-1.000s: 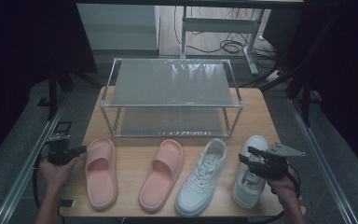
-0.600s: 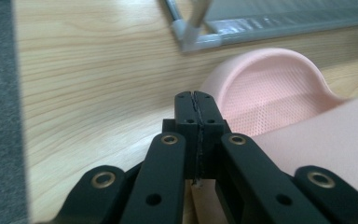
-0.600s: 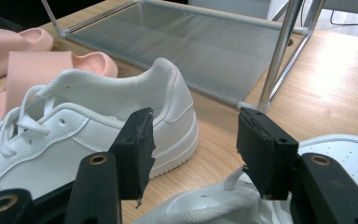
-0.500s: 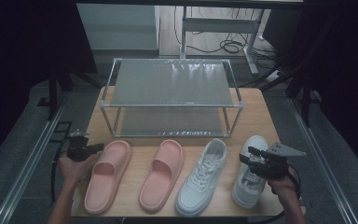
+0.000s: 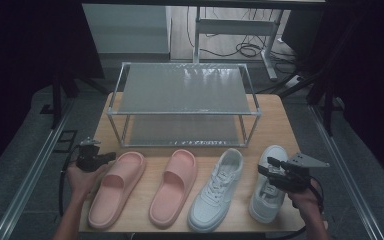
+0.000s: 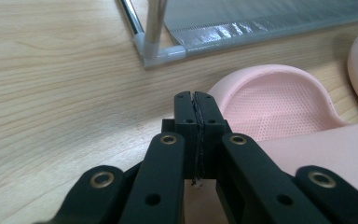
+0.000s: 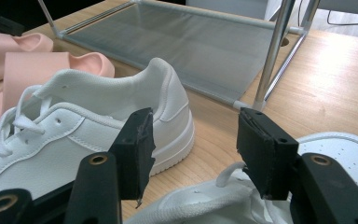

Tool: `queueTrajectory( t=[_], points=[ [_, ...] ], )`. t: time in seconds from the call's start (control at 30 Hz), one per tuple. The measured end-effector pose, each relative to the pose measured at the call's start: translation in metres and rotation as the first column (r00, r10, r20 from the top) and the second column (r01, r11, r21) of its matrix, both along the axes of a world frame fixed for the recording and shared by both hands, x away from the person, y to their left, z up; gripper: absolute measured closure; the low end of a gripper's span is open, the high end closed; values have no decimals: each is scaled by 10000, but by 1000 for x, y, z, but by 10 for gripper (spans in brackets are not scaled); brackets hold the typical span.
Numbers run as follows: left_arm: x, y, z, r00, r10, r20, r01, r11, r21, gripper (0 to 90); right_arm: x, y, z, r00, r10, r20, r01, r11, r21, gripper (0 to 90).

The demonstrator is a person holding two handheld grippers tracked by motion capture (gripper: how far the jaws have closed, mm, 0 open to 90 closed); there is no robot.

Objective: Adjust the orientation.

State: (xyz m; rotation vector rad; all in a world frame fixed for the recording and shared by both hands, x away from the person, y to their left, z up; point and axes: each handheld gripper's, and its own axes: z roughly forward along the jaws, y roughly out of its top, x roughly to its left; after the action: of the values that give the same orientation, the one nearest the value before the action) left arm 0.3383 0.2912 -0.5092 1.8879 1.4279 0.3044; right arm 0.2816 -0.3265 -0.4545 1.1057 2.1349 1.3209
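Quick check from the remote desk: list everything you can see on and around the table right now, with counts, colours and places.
slippers: 2, pink, side by side on the left half of the table front, toes toward the rack.
sneakers: 2, white, laced, on the right half of the table front.
shoe rack: 1, metal frame with two grey tiers, both bare, at the back of the table.
table: 1, light wood.
cables: several, dark, on the floor behind the table.
left gripper: 1, black, jaws closed on nothing, beside the toe of the left slipper.
right gripper: 1, black, jaws apart, over the right sneaker.
hands: 2, one on each gripper.
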Motion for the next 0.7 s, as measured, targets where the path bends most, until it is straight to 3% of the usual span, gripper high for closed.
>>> queueTrajectory(
  t=[0.17,0.47,0.7],
  points=[
    [-13,13,10,9998,111,185,-109,9998,-152,895,-1,-2,1,10000,-31,32,31,10000,30,463],
    [-58,34,26,9949,431,912,-396,9984,-398,895,-1,-1,2,10000,-32,51,32,10000,29,463],
    [-92,30,35,9887,359,1453,-262,9973,-682,890,-1,-1,2,10000,-20,55,19,10000,37,463]
  ],
)
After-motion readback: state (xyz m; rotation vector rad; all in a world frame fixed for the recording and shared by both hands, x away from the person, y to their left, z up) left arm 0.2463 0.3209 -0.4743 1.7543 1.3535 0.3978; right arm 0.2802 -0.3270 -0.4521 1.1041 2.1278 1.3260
